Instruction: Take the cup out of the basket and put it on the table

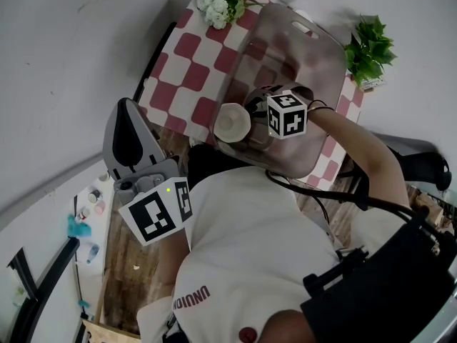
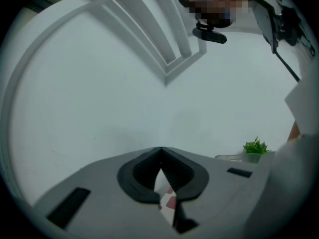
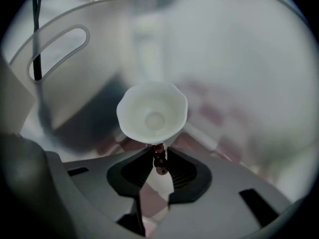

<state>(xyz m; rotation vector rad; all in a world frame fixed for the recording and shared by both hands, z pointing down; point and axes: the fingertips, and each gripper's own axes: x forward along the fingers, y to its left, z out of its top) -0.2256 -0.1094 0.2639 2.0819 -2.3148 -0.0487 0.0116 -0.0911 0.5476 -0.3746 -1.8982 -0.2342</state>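
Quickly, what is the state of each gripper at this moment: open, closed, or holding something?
Left gripper: closed, holding nothing.
Right gripper: closed on the white cup.

**What We Are Not Managing to See**

In the head view, the marker cube (image 1: 287, 114) is covering the right gripper's (image 3: 159, 152) jaws. We are also losing the lower part of the cup (image 1: 233, 122) behind the cloudy wall of the basket (image 1: 325, 63).

In the right gripper view, a small dark beaded piece (image 3: 159, 161) is sitting between the jaws just under the cup. It is too blurred for us to name, and we are not making out whether the pads are pressing on it.

The left gripper (image 2: 160, 152) is blocking nearly everything below it, so we are glimpsing only a sliver of checked cloth (image 2: 168, 200) through the gap. Its body is cutting off the base of the plant (image 2: 255, 147).

The little things (image 1: 91, 200) at the head view's left are showing too small for us to identify.
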